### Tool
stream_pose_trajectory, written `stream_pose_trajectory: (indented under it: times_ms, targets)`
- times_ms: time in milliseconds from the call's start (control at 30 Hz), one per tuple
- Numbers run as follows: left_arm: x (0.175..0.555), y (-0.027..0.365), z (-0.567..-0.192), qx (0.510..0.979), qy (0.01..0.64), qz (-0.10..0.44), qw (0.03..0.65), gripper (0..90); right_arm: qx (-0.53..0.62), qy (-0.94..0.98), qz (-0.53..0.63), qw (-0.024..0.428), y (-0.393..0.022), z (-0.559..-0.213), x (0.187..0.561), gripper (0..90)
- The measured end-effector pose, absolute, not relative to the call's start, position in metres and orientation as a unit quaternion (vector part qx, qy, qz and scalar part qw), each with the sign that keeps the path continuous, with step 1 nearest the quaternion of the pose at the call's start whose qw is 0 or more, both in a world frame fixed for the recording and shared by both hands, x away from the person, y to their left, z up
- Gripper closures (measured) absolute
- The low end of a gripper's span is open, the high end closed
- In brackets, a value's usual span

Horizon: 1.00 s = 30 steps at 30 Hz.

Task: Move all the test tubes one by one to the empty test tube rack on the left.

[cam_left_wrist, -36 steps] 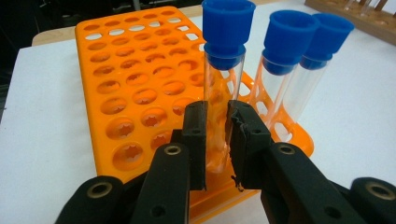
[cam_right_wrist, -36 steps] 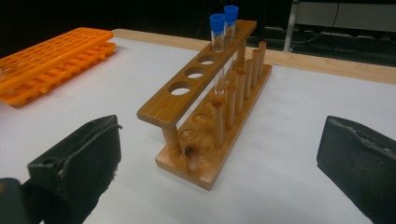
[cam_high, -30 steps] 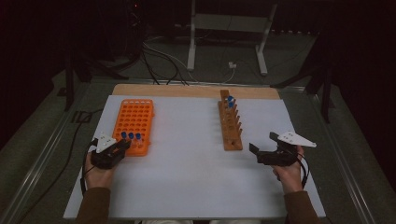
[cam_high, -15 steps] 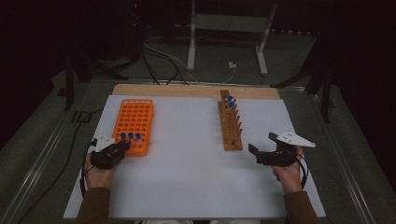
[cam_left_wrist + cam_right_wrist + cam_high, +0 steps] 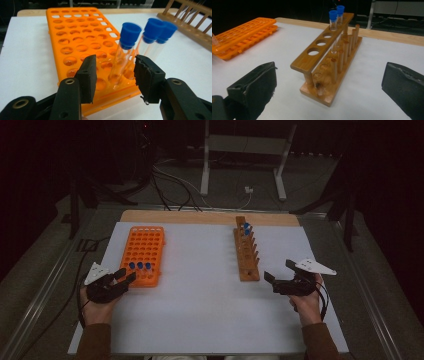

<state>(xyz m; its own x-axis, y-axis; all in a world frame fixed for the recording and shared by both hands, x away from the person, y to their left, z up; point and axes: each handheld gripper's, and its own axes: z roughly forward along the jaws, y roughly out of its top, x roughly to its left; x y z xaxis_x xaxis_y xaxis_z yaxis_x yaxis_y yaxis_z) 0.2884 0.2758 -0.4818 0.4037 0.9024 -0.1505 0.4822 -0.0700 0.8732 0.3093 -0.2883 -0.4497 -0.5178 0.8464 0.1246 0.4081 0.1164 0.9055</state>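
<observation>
Your left gripper (image 5: 113, 75) has just been opening; its jaws now stand apart around a blue-capped tube (image 5: 123, 50) in the near row of the orange rack (image 5: 72, 37), pads not pressing it; your right gripper (image 5: 329, 92) is wide open and empty, just before the wooden rack (image 5: 329, 62).

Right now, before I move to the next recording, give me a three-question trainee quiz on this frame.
1. How many blue-capped tubes stand in the orange rack?
2. True or false: the left gripper is clamped on a tube.
3. Which rack does the right gripper face: A) orange plastic, B) wooden rack?

Key
1. Three, in its near row.
2. False: its jaws have just been opening; the nearest tube stands between them, untouched.
3. B. It holds two capped tubes at its far end; the right gripper's jaws stand wide apart with nothing between them.
</observation>
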Motion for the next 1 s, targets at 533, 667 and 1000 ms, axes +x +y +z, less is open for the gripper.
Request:
stream_pose_trajectory:
  times_ms: [533,667,1000]
  targets:
    - [0.272,0.267,-0.471,0.690,0.498,0.236,0.470,0.5,0.434,0.724,0.485,0.230,-0.259,-0.428,0.348,2.1]
    - [0.274,0.266,-0.473,0.691,0.499,0.237,0.466,0.5,0.437,0.729,0.476,0.225,-0.250,-0.426,0.364,5.7]
    - [0.274,0.264,-0.474,0.685,0.500,0.238,0.473,0.6,0.441,0.739,0.455,0.228,-0.231,-0.421,0.401,14.2]
